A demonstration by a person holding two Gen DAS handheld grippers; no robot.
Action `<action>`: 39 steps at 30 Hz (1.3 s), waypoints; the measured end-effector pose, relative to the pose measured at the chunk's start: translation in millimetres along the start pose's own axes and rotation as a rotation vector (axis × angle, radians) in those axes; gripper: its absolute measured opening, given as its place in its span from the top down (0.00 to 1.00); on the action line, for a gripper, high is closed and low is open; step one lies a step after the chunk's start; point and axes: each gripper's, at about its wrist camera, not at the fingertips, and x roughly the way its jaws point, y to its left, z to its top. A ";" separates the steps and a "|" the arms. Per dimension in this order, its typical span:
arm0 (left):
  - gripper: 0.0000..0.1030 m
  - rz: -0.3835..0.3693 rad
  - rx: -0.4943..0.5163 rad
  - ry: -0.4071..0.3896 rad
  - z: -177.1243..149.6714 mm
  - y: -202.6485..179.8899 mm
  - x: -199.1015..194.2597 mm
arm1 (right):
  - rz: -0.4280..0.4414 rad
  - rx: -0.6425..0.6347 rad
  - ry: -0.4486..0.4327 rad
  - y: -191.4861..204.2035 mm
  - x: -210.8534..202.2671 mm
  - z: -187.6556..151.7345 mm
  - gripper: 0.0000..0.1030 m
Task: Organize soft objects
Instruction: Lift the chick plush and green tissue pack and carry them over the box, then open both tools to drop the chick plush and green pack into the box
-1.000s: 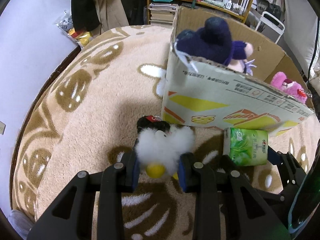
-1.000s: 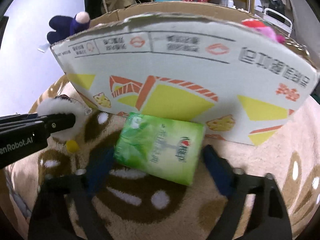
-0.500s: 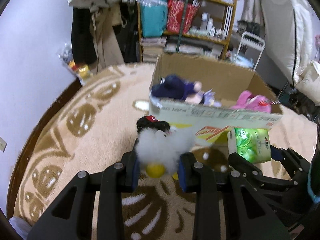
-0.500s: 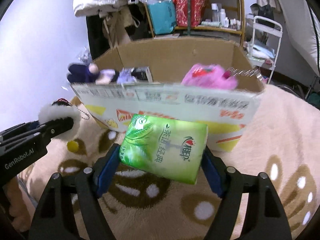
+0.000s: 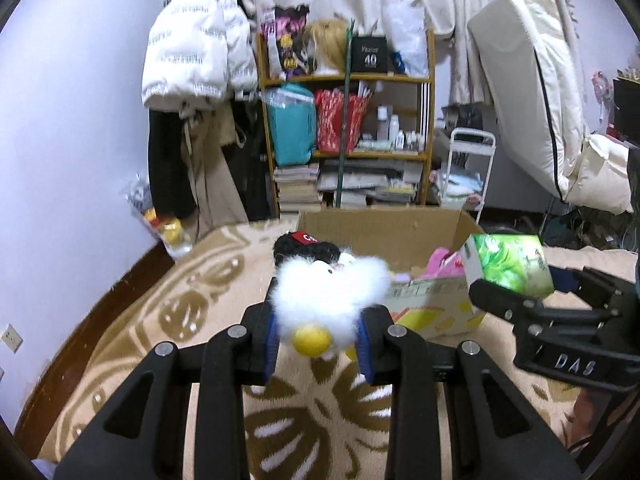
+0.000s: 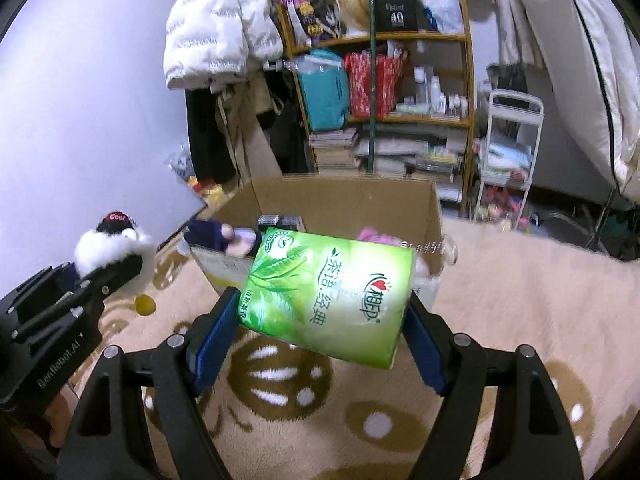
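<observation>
Above the rug (image 6: 500, 320), both loads have risen since before: left gripper (image 5: 319, 338) clamps the fluffy white toy (image 5: 328, 296), right gripper (image 6: 320, 336) the green tissue pack (image 6: 328, 296), the cardboard box (image 6: 344, 200) at twelve o'clock, seemingly just beyond.

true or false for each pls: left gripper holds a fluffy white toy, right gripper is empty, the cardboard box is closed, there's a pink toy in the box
1. The left gripper holds a fluffy white toy: true.
2. The right gripper is empty: false, it is clamped on a green tissue pack.
3. The cardboard box is closed: false, its top is open.
4. A pink toy lies in the box: true.
</observation>
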 end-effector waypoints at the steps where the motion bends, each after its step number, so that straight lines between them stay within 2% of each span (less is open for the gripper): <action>1: 0.71 0.001 0.005 -0.016 2.1 -0.9 -2.7 | -0.001 -0.007 -0.022 0.0 -5.7 4.0 0.20; 8: 0.71 -0.009 0.032 -0.104 16.3 -7.4 -12.7 | 0.008 -0.035 -0.124 -2.8 -26.0 28.1 0.20; 15: 0.71 -0.016 0.066 -0.157 36.9 -15.7 -3.5 | 0.021 -0.048 -0.169 -11.4 -23.6 48.7 0.20; 29: 0.71 -0.013 0.073 -0.207 86.0 -25.9 37.2 | 0.054 -0.045 -0.194 -31.4 7.7 76.0 0.20; 33: 0.71 -0.024 0.060 -0.206 90.9 -27.8 50.5 | 0.059 -0.047 -0.193 -34.5 15.1 79.6 0.20; 39: 0.71 -0.028 0.052 -0.168 80.7 -29.3 75.5 | 0.056 -0.032 -0.185 -41.6 30.9 84.9 0.20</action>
